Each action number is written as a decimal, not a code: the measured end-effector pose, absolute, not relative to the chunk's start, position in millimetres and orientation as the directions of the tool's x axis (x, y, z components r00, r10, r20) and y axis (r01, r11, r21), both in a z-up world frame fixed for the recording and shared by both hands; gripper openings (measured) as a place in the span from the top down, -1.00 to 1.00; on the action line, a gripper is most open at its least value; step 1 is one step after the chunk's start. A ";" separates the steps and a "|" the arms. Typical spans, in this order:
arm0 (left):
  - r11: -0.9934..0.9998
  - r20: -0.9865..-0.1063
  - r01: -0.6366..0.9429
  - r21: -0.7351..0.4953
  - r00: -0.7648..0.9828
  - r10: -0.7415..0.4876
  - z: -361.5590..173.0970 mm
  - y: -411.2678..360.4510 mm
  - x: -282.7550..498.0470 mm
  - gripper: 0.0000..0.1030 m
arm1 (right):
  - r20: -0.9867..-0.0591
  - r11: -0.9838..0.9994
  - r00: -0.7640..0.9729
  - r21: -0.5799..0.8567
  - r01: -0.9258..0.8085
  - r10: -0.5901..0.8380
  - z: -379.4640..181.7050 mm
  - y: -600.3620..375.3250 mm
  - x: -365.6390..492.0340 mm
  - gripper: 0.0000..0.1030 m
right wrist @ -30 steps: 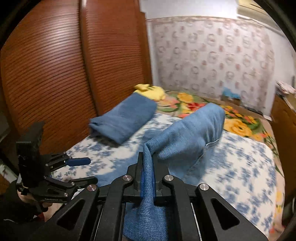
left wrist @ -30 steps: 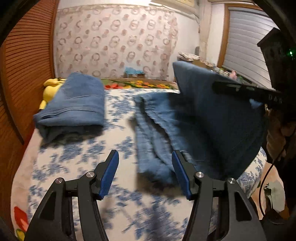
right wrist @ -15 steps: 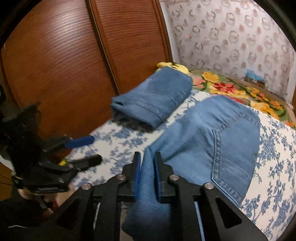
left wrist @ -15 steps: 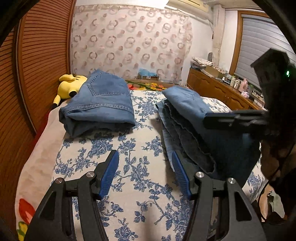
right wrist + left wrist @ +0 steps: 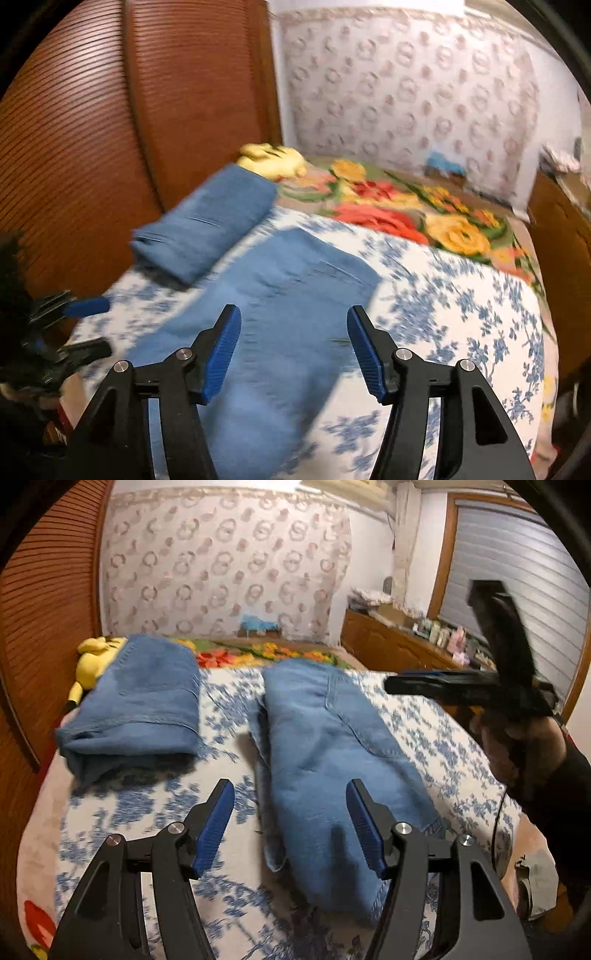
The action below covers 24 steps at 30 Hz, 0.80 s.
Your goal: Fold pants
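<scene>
Folded pants (image 5: 332, 760) on floral bed (image 5: 436, 738), opening left gripper (image 5: 290, 825) above.

Motion blur smears the jeans (image 5: 280, 332) and bedspread (image 5: 461, 314) in the right view. Small dresser items (image 5: 443, 631) at far right stay unreadable.

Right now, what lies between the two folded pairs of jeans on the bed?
Only a bare strip of the blue-flowered bedspread separates the left folded jeans from the right folded jeans; the left wrist view shows it best.
</scene>
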State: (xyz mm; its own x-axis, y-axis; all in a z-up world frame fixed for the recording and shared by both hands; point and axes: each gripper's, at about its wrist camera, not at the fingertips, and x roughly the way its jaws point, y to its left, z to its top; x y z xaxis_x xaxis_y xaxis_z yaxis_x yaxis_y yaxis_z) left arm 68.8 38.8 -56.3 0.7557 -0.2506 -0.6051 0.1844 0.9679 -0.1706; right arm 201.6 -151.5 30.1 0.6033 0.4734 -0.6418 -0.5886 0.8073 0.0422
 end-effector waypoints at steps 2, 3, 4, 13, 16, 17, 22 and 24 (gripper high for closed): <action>0.969 -0.632 0.184 -0.164 0.735 -0.246 -66.0 35.9 76.6 -0.24 | -0.662 0.807 0.581 0.063 -0.587 0.474 21.8 -146.5 219.3 -0.20; 0.970 -0.644 0.181 -0.163 0.725 -0.243 -70.5 35.2 79.9 -0.24 | -0.668 0.800 0.562 0.083 -0.595 0.488 16.6 -143.5 228.0 -0.20; 0.971 -0.655 0.176 -0.164 0.716 -0.241 -75.3 36.0 83.4 -0.24 | -0.680 0.804 0.554 0.089 -0.588 0.481 11.2 -139.5 235.0 -0.20; 0.921 -0.681 0.130 -0.368 0.636 -0.362 -111.4 49.9 101.9 -0.25 | -0.732 0.799 0.454 0.203 -0.566 0.508 -18.2 -130.8 297.3 -0.41; 0.897 -0.662 0.127 -0.424 0.633 -0.402 -113.8 53.5 101.6 -0.25 | -0.722 0.774 0.414 0.266 -0.574 0.554 -18.6 -130.6 307.7 -0.41; 0.898 -0.663 0.132 -0.421 0.631 -0.403 -113.7 52.5 101.5 -0.24 | -0.719 0.764 0.398 0.286 -0.579 0.570 -21.5 -131.6 309.5 -0.41; 0.864 -0.643 0.146 -0.481 0.611 -0.461 -115.7 48.8 100.5 0.16 | -0.703 0.733 0.365 0.327 -0.596 0.611 -25.0 -125.9 314.9 -0.21; 0.856 -0.631 0.142 -0.497 0.618 -0.469 -116.4 50.5 97.8 0.35 | -0.692 0.731 0.378 0.319 -0.604 0.615 -24.8 -127.9 315.3 0.22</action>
State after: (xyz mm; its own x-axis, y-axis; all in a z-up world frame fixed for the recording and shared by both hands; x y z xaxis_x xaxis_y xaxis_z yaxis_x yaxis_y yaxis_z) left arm 97.8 50.5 -116.4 0.6184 -0.4686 -0.6309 0.1422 0.8563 -0.4966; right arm 315.2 -127.9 -24.8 0.3782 0.6149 -0.6920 -0.6035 0.7306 0.3194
